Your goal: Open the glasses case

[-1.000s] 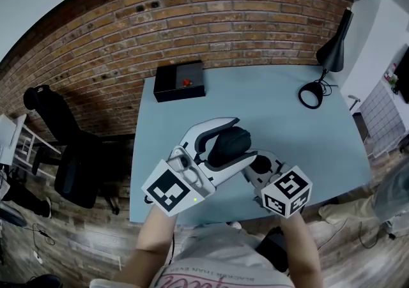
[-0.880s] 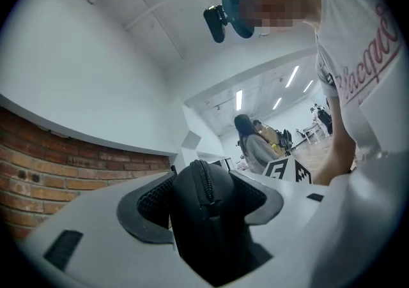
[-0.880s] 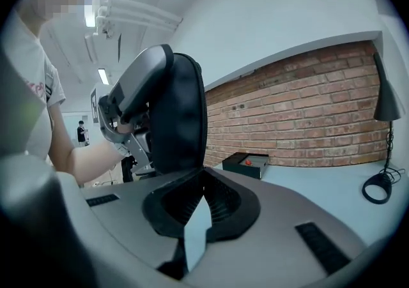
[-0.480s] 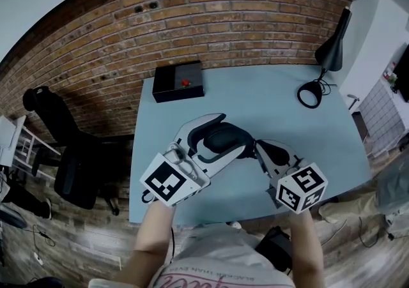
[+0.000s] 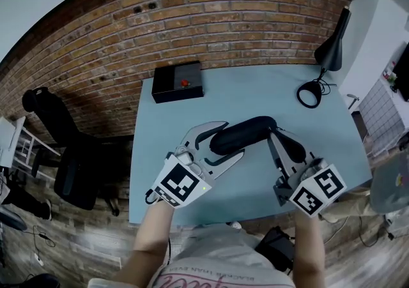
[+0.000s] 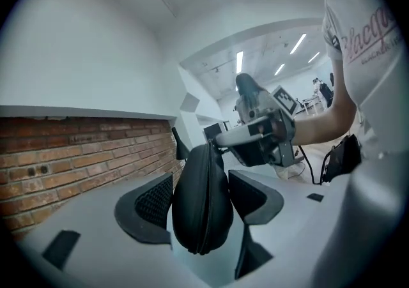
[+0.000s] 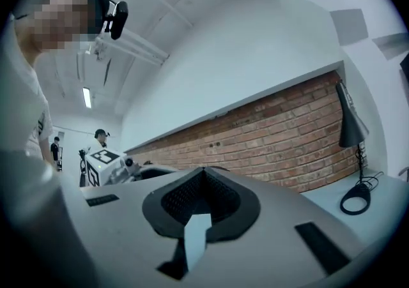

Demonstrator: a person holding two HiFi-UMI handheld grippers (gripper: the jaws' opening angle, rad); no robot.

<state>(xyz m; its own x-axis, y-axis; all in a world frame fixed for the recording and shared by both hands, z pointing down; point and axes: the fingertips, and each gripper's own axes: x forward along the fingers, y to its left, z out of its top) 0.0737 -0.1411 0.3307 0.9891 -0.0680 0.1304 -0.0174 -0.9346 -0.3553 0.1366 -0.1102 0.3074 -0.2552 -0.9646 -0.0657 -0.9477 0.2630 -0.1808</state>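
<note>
Swung right gripper (image 5: pixel 276 136) outward, turning glasses case (image 5: pixel 243 135) lengthwise above worktop (image 5: pixel 255 95). Grips case mid-body between wide-set fingers of left gripper (image 5: pixel 230 141), right fingers pinched shut at its end. Likely unzipping: next, pull steadily along seam.

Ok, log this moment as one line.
left gripper: shut on glasses case | right gripper: shut, tip at case's end | case: looks closed
</note>
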